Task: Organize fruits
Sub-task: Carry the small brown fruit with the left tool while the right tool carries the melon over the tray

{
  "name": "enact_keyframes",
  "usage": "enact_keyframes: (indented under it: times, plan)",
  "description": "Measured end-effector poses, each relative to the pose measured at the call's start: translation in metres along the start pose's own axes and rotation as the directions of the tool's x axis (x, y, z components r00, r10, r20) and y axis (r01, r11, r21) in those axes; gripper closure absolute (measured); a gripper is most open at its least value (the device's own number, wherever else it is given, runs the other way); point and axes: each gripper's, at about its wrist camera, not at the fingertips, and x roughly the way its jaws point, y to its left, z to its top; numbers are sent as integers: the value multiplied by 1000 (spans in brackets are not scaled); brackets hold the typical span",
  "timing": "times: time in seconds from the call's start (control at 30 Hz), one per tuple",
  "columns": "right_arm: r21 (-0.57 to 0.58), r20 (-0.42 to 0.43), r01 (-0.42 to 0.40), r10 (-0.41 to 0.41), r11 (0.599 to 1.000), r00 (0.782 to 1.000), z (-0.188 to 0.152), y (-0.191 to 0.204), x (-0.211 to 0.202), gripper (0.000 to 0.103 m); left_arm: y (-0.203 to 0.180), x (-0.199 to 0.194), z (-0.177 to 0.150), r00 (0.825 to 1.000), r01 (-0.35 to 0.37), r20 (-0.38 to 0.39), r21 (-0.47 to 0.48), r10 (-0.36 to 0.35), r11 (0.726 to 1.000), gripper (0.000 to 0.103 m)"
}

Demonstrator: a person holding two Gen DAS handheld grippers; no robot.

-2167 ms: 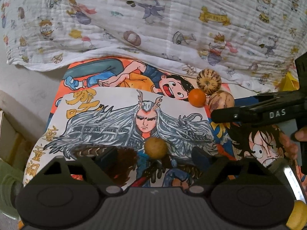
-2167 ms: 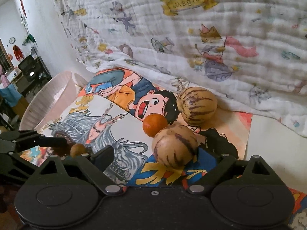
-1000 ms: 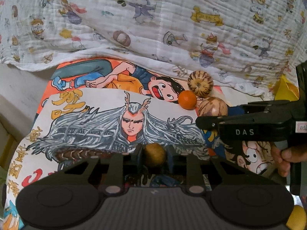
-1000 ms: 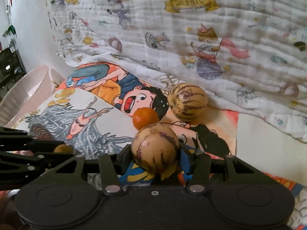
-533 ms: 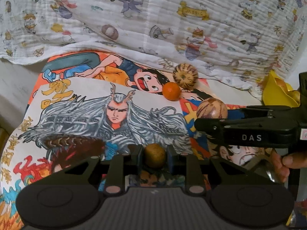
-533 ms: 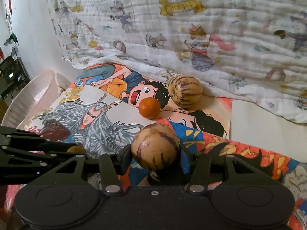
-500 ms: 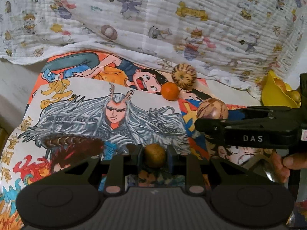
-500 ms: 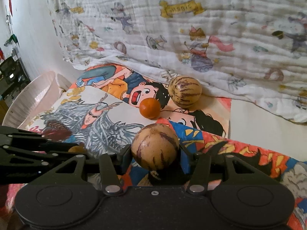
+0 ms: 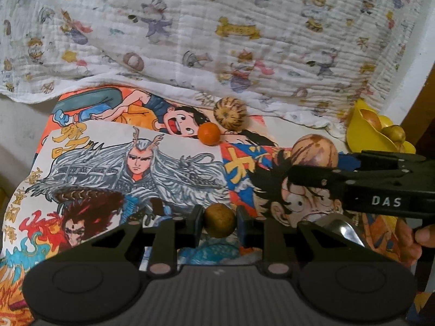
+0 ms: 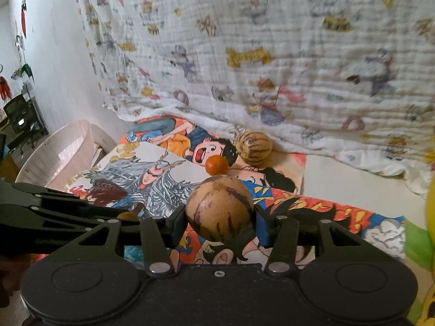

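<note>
Fruit in both grips: left gripper [image 9: 219, 221] clamped on small matte brown ball [image 9: 219, 220] at lower centre, right gripper [image 10: 220, 218] on streaked tan melon [image 10: 219, 208]. Both lifted since earlier; yellow bowl [image 9: 364, 130] newly visible upper right.

You're in a lived-in room at home — a child's cartoon-print blanket [image 10: 272, 54] draped behind, hand-coloured cartoon posters [image 9: 130, 163] spread on the surface, a pale laundry basket [image 10: 59, 157] at the side, and off to the left a desk chair [image 10: 20, 116] — domestic clutter.
</note>
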Motion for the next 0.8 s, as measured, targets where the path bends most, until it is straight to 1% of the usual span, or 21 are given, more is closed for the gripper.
enact_keyframes:
  times: [0.13, 0.4, 0.63, 0.8]
  plan:
    - [-11, 28, 3, -3, 1000, 1000, -3, 0, -23, 50, -12, -6, -3, 1000, 7, 6, 17, -7, 1000, 75]
    - [-8, 62, 1, -1, 1000, 998, -19, -5, -73, 50, -41, -16, -8, 998, 56, 0, 31, -56, 998, 75]
    - [-7, 76, 14, -14, 1000, 997, -43, -15, -114, 50, -68, -20, -11, 996, 87, 1, 41, -87, 995, 75]
    - [1, 75, 34, -34, 999, 997, -65, -25, -129, 50, -86, -13, -14, 995, 97, -18, 62, -96, 993, 75]
